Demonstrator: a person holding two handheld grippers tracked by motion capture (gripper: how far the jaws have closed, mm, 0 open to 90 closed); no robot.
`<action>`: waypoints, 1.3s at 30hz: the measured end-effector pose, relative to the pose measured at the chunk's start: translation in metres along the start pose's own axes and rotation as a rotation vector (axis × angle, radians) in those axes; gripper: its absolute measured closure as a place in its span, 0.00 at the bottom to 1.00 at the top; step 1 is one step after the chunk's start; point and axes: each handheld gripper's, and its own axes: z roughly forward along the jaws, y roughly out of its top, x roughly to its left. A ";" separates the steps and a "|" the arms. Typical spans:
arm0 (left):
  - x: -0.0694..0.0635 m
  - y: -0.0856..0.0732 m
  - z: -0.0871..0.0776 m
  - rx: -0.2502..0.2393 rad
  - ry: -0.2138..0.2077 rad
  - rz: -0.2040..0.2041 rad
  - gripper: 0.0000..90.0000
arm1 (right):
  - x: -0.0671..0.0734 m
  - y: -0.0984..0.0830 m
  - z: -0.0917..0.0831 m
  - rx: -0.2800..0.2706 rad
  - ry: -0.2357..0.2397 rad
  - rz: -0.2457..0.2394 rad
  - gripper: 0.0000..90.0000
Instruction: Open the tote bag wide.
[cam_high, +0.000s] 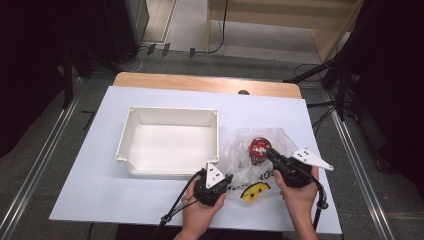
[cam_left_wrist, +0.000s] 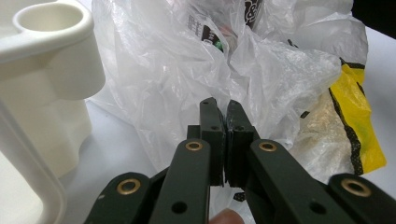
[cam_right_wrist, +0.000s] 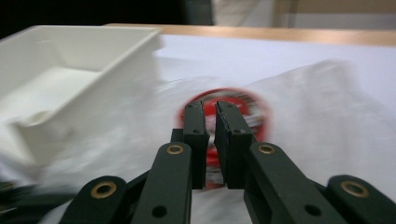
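A crumpled clear plastic bag (cam_high: 239, 150) lies on the white table to the right of the tray. Inside it sits a round red item with white print (cam_high: 259, 145). My right gripper (cam_high: 267, 151) points at that red item (cam_right_wrist: 256, 99), its jaws drawn together with only a narrow slit between them (cam_right_wrist: 210, 108). This view is blurred. My left gripper (cam_high: 229, 178) is at the bag's near left edge. Its jaws are pressed together (cam_left_wrist: 223, 106) in front of the bag's film (cam_left_wrist: 168, 70), with nothing visibly between them. A yellow and black packet (cam_high: 252, 190) (cam_left_wrist: 357, 116) lies at the bag's near side.
An empty white rectangular tray (cam_high: 172, 111) stands left of the bag, its corner close to my left gripper (cam_left_wrist: 51, 56). The white table cover (cam_high: 100, 185) has bare room to the left and front. A wooden table edge (cam_high: 200, 82) runs along the back.
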 end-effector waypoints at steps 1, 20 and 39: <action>0.000 0.000 0.000 0.001 -0.001 0.002 0.99 | -0.006 0.002 0.000 -0.009 -0.036 0.000 0.93; 0.001 0.000 0.001 0.008 -0.002 0.004 1.00 | -0.071 -0.029 0.039 0.260 -0.205 0.095 0.92; 0.001 0.000 0.000 0.005 0.001 0.002 1.00 | -0.040 0.007 -0.002 0.017 -0.072 0.042 0.49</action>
